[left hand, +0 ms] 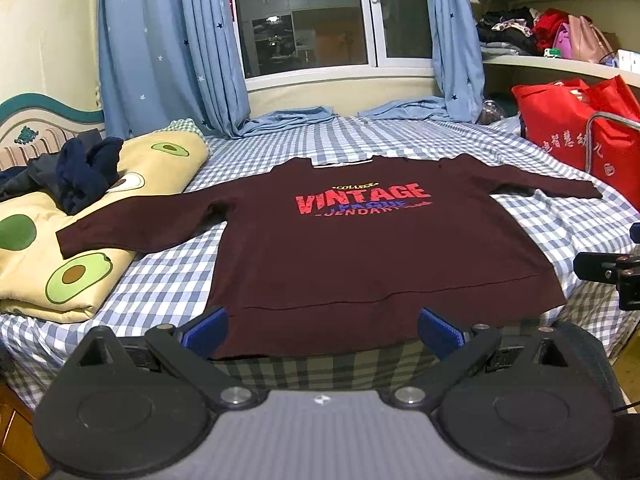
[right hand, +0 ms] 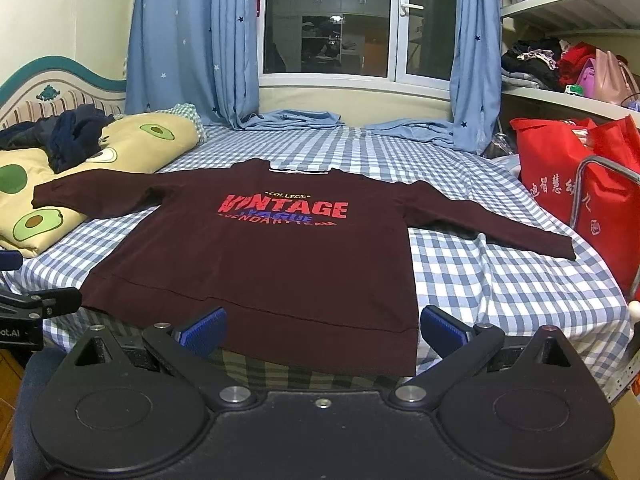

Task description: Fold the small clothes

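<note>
A dark maroon long-sleeved top (left hand: 360, 264) (right hand: 256, 264) with a red "VINTAGE" print lies flat and face up on the checked bed, both sleeves spread out. Its left sleeve end rests on the avocado quilt. My left gripper (left hand: 322, 330) hovers open just in front of the hem, its blue pads (left hand: 208, 330) wide apart and empty. My right gripper (right hand: 322, 330) is open the same way near the hem's right half, with nothing between its blue pads (right hand: 442, 330). Part of the right gripper (left hand: 608, 276) shows at the right edge of the left wrist view.
A folded avocado-print quilt (left hand: 60, 248) (right hand: 48, 184) with dark clothes (left hand: 80, 172) on it lies at the left. A red bag (left hand: 580, 132) (right hand: 568, 168) and a metal frame (right hand: 592, 184) stand at the right. Blue curtains (left hand: 168, 48), a window and shelves are behind the blue-checked sheet (left hand: 180, 276) (right hand: 480, 272).
</note>
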Motion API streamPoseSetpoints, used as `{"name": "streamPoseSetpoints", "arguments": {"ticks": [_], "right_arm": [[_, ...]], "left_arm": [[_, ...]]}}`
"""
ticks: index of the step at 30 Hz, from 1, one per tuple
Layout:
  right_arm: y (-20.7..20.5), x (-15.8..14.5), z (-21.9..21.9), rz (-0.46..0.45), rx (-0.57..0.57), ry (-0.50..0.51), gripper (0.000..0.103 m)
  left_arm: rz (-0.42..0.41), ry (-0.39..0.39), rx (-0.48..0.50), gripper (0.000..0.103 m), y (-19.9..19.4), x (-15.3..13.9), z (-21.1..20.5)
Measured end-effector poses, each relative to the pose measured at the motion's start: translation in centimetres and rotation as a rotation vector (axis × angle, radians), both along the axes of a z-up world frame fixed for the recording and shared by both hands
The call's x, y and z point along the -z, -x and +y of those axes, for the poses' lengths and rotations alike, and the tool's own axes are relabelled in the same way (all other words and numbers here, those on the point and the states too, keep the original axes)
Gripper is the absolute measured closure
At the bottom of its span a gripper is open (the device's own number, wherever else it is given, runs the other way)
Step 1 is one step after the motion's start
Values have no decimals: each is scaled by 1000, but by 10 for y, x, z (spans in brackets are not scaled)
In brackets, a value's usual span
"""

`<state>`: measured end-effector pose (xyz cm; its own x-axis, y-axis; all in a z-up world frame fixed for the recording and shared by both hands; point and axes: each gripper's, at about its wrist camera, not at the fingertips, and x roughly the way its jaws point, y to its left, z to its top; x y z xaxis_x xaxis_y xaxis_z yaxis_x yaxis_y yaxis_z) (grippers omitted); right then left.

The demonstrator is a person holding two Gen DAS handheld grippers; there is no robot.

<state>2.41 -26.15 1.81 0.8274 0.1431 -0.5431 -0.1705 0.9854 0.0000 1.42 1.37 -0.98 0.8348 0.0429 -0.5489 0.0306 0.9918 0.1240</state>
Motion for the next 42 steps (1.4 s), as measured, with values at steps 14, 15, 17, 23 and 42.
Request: {"name": "streamPoseSetpoints", "arguments": {"ticks": [14, 15, 17, 23, 42], "right_arm": [[-62, 27, 19, 81, -3, 59, 1], [-67, 28, 21, 87, -5, 61, 1], [-77, 31, 24, 97, -7, 66, 1], [-110, 35, 25, 116, 10, 79, 1], [-243, 56, -40, 217, 105, 56, 1]], "left_arm": [[66, -13, 25, 1, -61, 10, 9], [69, -15, 24, 1, -66, 11, 10], [76, -15, 22, 1, -77, 13, 13], [96, -7, 17, 1, -112, 18, 18], [179, -19, 69, 1, -245, 29, -43]]}}
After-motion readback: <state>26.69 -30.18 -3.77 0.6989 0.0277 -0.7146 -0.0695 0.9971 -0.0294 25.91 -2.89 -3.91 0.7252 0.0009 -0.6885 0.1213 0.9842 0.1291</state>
